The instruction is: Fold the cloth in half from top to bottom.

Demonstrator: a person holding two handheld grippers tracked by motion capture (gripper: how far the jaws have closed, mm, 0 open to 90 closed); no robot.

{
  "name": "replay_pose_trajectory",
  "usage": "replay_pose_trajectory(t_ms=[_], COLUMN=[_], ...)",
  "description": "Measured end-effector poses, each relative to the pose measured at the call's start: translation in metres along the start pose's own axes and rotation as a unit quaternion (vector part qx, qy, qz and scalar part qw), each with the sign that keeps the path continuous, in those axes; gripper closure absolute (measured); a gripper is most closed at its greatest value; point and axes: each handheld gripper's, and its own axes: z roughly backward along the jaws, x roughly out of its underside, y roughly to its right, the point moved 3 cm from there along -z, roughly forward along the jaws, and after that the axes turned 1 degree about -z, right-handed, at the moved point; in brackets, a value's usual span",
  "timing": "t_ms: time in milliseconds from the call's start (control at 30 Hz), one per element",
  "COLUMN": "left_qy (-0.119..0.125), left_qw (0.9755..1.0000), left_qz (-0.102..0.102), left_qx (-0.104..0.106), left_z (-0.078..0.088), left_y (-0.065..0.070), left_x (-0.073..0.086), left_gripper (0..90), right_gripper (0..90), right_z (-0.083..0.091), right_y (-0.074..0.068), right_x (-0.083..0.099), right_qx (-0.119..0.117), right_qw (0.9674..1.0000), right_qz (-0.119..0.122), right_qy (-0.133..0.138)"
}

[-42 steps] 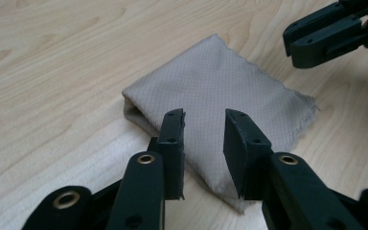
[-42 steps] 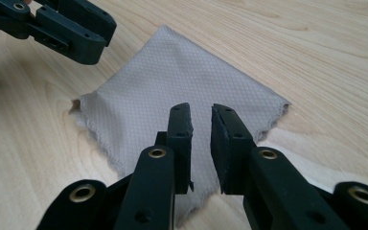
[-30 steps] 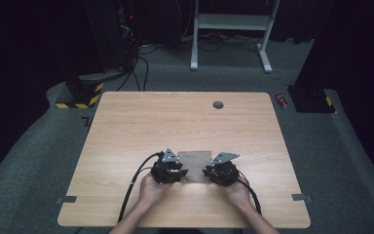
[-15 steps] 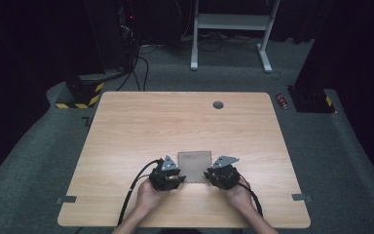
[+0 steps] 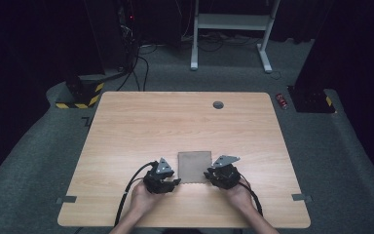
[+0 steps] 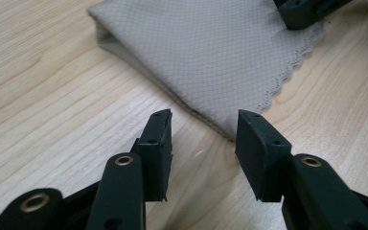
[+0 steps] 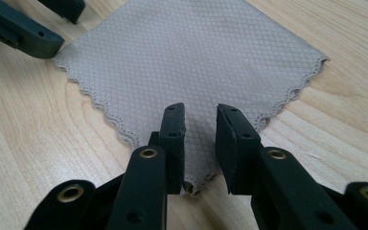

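The left gripper (image 6: 202, 125) fingers just opened off the folded cloth (image 6: 211, 57) corner, while the right gripper (image 7: 200, 117) fingers stand around its corner, so this fold seems done.

bare forearms and hands, no sleeves to be seen. in each hand a black gripper: left gripper (image 5: 175, 182) and right gripper (image 5: 207, 173), each topped by a grey 3-cornered plate and trailing a black cable toward the near table edge. seen close up, left gripper (image 6: 202, 134) with 2 black jaws, blocky pads at the tips, small screw holes in the pad sides, brass-coloured rings at the arm pivots. same build on the right gripper (image 7: 200, 129): matte black arms, brass rings, ribbed pad faces.
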Motion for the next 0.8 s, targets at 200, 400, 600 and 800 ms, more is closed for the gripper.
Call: replay_pose_trajectory(t_ms=[200, 400, 600, 800], left_qy=[0.029, 0.044, 0.042, 0.045], left_qw=[0.9992, 0.9984, 0.9984, 0.998], left_qz=[0.027, 0.032, 0.033, 0.044], left_qx=[0.008, 0.015, 0.019, 0.008], left_z=[0.003, -0.007, -0.02, -0.031], left_y=[-0.01, -0.014, -0.015, -0.021], left_x=[-0.011, -0.033, -0.051, -0.062], left_gripper=[56.6, 55.7, 55.1, 54.9], right_gripper=[75.2, 77.9, 79.1, 80.1], right_z=[0.002, 0.0, -0.009, -0.019], right_y=[0.007, 0.013, 0.02, 0.023], right_x=[-0.005, -0.017, -0.032, -0.045], right_qx=[0.005, 0.008, 0.006, 0.009], right_qw=[0.9997, 0.9994, 0.9988, 0.9985], right_qz=[-0.017, -0.02, -0.033, -0.042], right_qy=[0.019, 0.028, 0.035, 0.035])
